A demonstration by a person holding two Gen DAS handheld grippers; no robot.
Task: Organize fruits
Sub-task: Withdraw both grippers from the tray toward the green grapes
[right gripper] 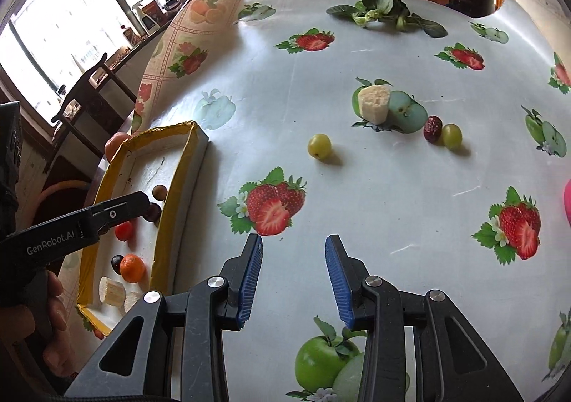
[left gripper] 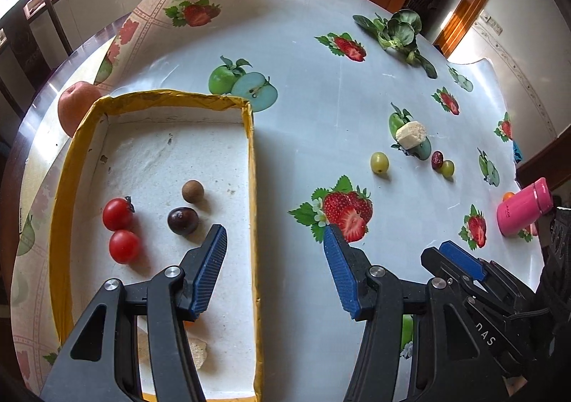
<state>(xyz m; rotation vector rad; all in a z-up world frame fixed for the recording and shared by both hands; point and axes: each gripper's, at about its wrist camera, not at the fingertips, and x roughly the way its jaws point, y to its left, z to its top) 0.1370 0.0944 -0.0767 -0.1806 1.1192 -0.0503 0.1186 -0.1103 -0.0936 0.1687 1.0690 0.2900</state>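
Fruits are partly sorted: two cherry tomatoes (left gripper: 119, 229), a dark grape (left gripper: 182, 220) and a tangerine (right gripper: 132, 268) already lie in the yellow-rimmed tray (left gripper: 254, 187). Two green grapes (right gripper: 319, 146) and a red date (right gripper: 432, 129) wait on the table (right gripper: 392, 187) at twelve and one o'clock of the right gripper (right gripper: 293, 275). Both it and the left gripper (left gripper: 275, 268) are spread and hold nothing.

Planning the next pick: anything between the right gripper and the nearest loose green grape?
No object: only bare tablecloth with a printed strawberry lies between the right gripper and the green grape, shown in the right wrist view.

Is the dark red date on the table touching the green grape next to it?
Touching. In the right wrist view the red date and the green grape sit pressed side by side with no tablecloth showing between them.
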